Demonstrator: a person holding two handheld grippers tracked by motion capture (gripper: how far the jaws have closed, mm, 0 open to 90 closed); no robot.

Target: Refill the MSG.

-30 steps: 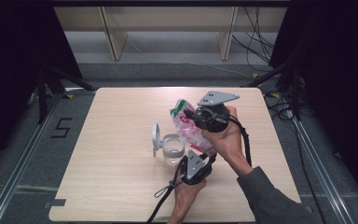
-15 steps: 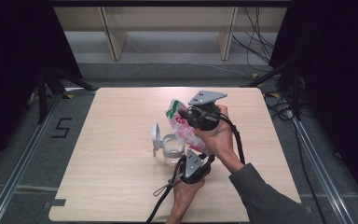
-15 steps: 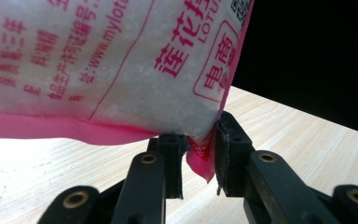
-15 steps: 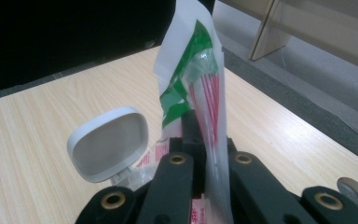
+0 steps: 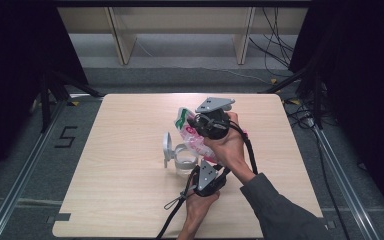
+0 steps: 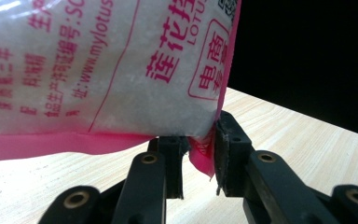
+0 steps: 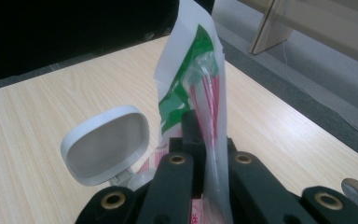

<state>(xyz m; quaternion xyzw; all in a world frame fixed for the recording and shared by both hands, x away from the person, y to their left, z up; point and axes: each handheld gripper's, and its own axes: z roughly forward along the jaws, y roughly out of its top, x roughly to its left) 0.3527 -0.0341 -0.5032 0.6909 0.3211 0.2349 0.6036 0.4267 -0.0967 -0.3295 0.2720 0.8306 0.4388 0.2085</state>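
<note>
Step in hand: while both grippers hold the bag of white granules tilted over the clear jar, pouring looks set up but no stream can be made out.
Left gripper: pinches the bag's pink bottom seam, low, on the person's side of the jar.
Right gripper: pressed together on the bag's green-printed top, higher up.
Next move: likely raise the bottom end so the granules run toward the mouth; whether the top is cut open cannot be told.
Around: the jar's hinged grey lid stands open just beside the bag.
In the way: the raised lid crowds the bag's mouth; the wooden table would catch any spill.
</note>
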